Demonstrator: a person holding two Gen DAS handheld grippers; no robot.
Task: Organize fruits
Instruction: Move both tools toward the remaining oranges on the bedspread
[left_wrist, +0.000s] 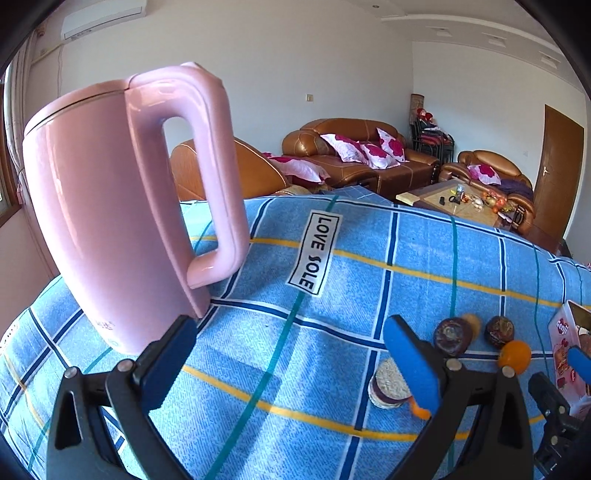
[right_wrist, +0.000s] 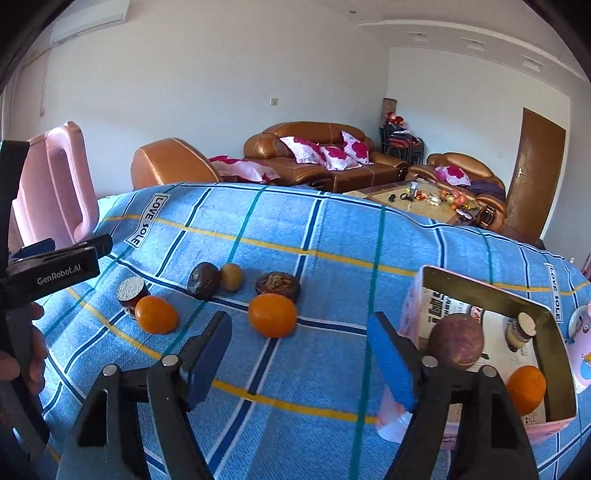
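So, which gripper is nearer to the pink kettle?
Left. The left gripper is right beside the pink kettle, one finger close by its base. The right gripper is farther, near the box.

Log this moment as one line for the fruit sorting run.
left gripper: open, empty | right gripper: open, empty | pink box: holds orange, purple fruit | orange on cloth: nearest

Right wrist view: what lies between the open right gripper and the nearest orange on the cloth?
Nothing: between the right gripper and the nearest orange the right wrist view shows only bare blue plaid cloth.
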